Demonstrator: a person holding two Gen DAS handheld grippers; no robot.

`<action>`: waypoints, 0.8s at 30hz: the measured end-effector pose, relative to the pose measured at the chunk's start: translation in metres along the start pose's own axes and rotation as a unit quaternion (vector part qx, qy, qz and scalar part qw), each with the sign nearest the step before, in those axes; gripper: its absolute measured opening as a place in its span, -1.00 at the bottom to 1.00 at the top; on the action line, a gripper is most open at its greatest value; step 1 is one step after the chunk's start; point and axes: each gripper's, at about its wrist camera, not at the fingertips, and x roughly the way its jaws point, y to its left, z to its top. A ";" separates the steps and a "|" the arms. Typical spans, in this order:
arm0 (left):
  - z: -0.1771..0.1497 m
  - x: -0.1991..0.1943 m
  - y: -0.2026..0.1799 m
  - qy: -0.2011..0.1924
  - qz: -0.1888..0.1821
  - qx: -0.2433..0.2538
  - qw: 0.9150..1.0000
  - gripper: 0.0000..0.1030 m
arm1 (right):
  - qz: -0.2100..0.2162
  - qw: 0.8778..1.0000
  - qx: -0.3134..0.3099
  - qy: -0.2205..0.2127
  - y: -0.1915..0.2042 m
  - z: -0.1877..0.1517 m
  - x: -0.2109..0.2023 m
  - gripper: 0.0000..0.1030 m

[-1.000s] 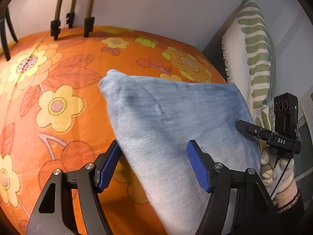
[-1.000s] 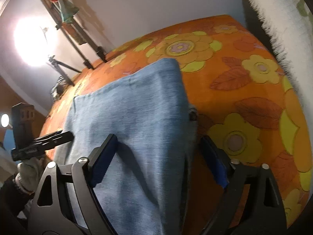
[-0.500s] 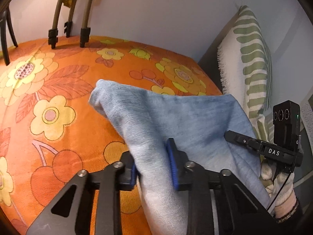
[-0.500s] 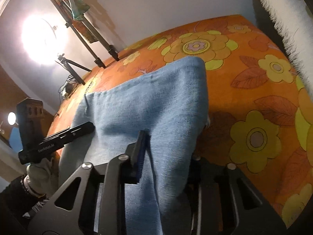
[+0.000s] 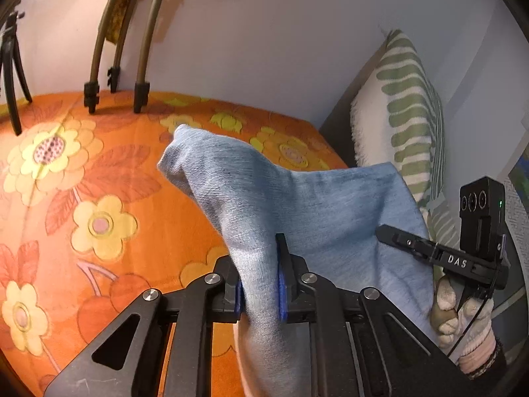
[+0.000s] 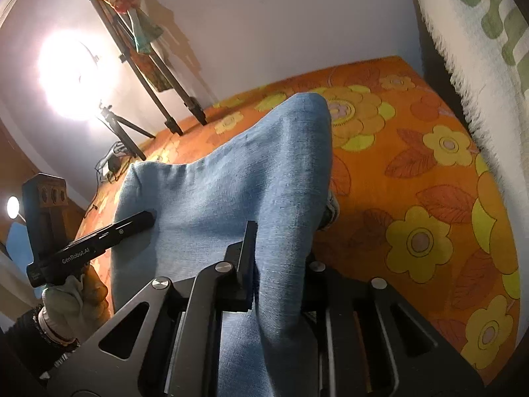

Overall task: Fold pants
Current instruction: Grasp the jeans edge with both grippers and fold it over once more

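Light blue denim pants [image 5: 297,205] lie on an orange flowered bedspread [image 5: 99,198], their near edge lifted into a ridge. My left gripper [image 5: 259,274] is closing its jaws on a pinched fold at the left end of that edge, the blue pads pressing the cloth. In the right wrist view the pants [image 6: 231,185] rise in the same way. There my right gripper [image 6: 281,258] is closing on a fold at the right end, and the cloth hides its right finger. Each view shows the other gripper in a gloved hand [image 5: 463,314] at the far corner.
A white pillow with green stripes [image 5: 406,115] leans against the wall on the right. Stand legs [image 5: 142,92] rest on the bedspread's far edge. A bright lamp [image 6: 69,72] and a tripod [image 6: 158,99] stand at the back left. Bare bedspread [image 6: 429,198] lies right of the pants.
Both grippers stood open around the pants' near edge. Their jaws have since closed onto the fabric, and both have risen, pulling the edge up off the bedspread.
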 end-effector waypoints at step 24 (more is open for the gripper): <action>0.139 0.104 0.029 -0.049 0.053 0.063 0.995 -0.75 | -0.056 0.997 -0.013 -0.056 -0.024 0.158 0.100 -0.75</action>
